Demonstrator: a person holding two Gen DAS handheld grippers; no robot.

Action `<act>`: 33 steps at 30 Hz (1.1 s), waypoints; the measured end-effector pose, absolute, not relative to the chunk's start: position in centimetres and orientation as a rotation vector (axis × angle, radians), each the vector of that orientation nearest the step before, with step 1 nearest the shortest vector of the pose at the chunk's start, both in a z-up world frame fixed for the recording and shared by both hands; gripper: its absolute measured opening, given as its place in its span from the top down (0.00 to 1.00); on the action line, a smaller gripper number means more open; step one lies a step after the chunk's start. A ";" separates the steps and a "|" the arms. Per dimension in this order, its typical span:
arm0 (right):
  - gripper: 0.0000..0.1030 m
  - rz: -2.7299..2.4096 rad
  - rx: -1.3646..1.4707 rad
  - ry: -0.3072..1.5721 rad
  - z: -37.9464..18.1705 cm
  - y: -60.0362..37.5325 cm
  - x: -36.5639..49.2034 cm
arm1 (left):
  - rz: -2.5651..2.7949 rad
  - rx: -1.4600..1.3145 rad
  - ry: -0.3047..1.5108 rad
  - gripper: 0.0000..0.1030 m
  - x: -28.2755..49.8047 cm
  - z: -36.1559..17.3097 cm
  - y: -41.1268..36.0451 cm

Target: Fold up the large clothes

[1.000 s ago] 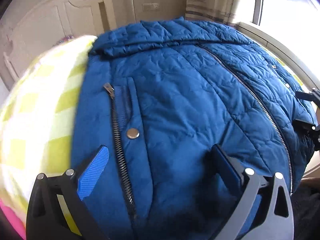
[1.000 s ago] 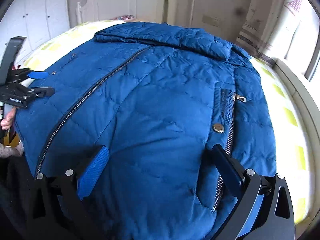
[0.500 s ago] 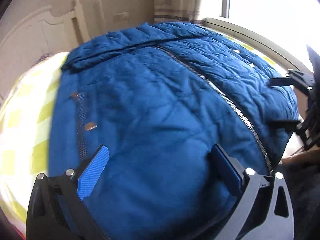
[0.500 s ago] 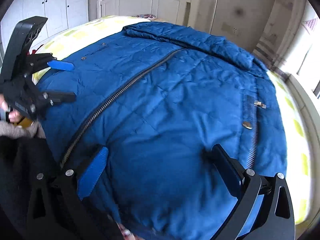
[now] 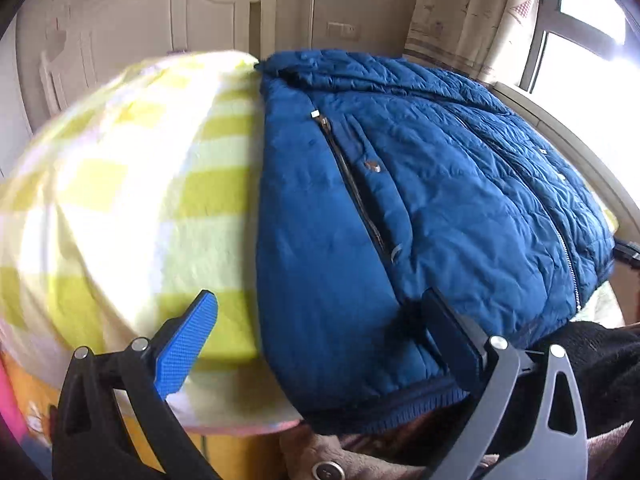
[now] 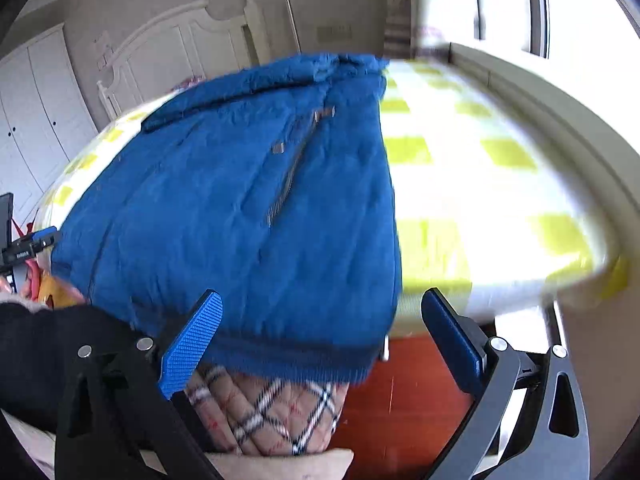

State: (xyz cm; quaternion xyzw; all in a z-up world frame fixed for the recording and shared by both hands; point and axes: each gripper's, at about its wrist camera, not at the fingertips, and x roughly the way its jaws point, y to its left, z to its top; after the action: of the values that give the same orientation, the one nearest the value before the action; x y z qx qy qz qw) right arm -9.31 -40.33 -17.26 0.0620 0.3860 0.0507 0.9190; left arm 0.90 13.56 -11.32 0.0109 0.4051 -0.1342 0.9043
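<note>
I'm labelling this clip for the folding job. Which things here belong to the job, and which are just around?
Belongs to the job:
- quilted blue zip-up jacket
- left gripper, open
- right gripper, open

Just around:
- yellow-and-white checked bed cover
- white headboard
- patterned curtain
- white wardrobe doors

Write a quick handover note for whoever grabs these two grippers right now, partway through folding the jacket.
Left gripper: open, empty, at the blue jacket's hem corner on its own side.
Right gripper: open, empty, at the opposite hem corner.
The jacket lies flat, front up and zipped, on the yellow-checked bed, hem hanging over the near edge.
Done: jacket spread out.
Left: all folds; nothing gripped yet. Probably start by pinching the hem corners.
</note>
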 end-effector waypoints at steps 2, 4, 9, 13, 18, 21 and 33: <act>0.10 0.127 0.174 0.799 -18.3 -40.6 -8.8 | -0.279 0.026 0.828 0.02 0.7 -11.3 13.5; 0.16 0.154 0.212 0.793 -18.6 -40.6 -8.4 | -0.310 0.032 0.839 0.05 0.5 -11.2 12.9; 0.43 0.187 0.150 0.781 -17.7 -39.2 -8.9 | -0.387 0.088 0.816 0.63 -0.7 -10.5 11.5; 0.65 0.210 0.061 0.714 -15.7 -37.5 -10.4 | -0.360 0.071 0.822 0.83 -0.3 -10.0 12.1; 0.58 0.204 0.116 0.724 -16.1 -38.3 -9.3 | -0.290 0.093 0.851 0.47 0.0 -10.6 12.0; 0.56 0.206 0.123 0.711 -16.0 -38.4 -9.1 | -0.269 0.062 0.855 0.39 0.2 -10.9 12.6; 0.81 0.297 0.154 0.465 -11.1 -37.3 -11.2 | -0.500 -0.335 0.692 0.94 -0.8 -6.2 15.7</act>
State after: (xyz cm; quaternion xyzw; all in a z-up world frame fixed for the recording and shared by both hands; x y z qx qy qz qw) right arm -11.22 -37.34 -11.08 0.0758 0.2293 0.1466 0.9593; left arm -0.77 15.73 -6.22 -0.1617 0.3342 -0.2412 0.8967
